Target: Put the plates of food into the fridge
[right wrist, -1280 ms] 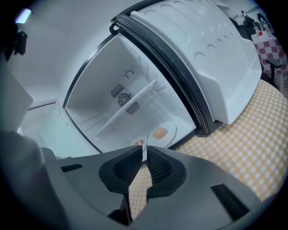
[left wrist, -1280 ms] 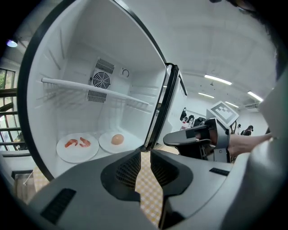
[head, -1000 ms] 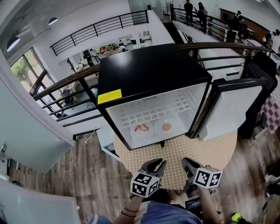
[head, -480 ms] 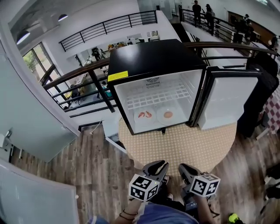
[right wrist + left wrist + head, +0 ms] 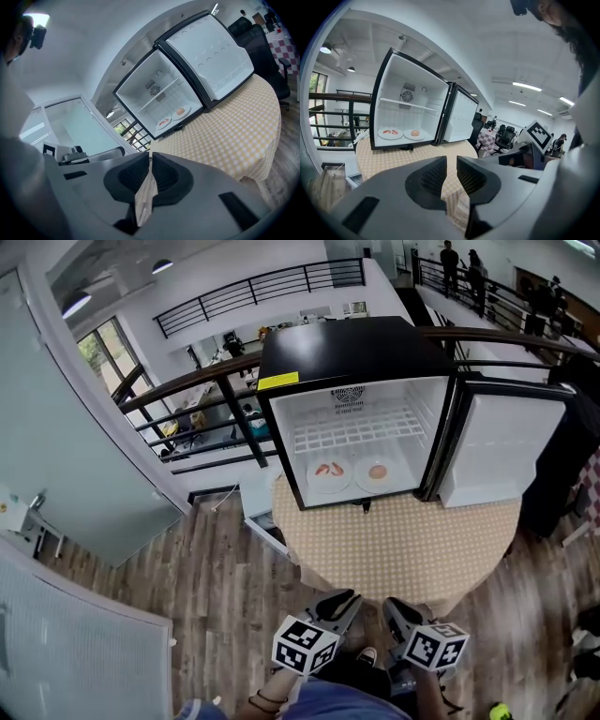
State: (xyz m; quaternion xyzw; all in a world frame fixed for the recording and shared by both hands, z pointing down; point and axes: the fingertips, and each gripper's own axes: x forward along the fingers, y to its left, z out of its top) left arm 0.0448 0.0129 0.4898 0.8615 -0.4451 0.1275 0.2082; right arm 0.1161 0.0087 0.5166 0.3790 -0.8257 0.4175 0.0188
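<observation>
A small black fridge point(image 5: 356, 348) stands on a round table with a checked cloth point(image 5: 403, 540), its door point(image 5: 502, 460) swung open to the right. On its floor sit two white plates: one with red food point(image 5: 329, 472) on the left, one with a round orange piece point(image 5: 379, 472) on the right. Both also show in the left gripper view point(image 5: 390, 133) point(image 5: 416, 134) and the right gripper view point(image 5: 164, 123) point(image 5: 180, 112). My left gripper point(image 5: 342, 599) point(image 5: 451, 161) hangs low near my body, its jaws a narrow gap apart and empty. My right gripper point(image 5: 392, 606) point(image 5: 150, 157) is beside it, shut and empty.
The table's near edge lies between the grippers and the fridge. Wooden floor point(image 5: 234, 587) runs to the left, up to a glass partition point(image 5: 56, 427). A dark railing point(image 5: 187, 381) passes behind the fridge. A black chair point(image 5: 262, 42) stands past the open door.
The view has pulled back from the table, so the fridge and plates look smaller and farther away. Both grippers stay low by my body, unchanged.
</observation>
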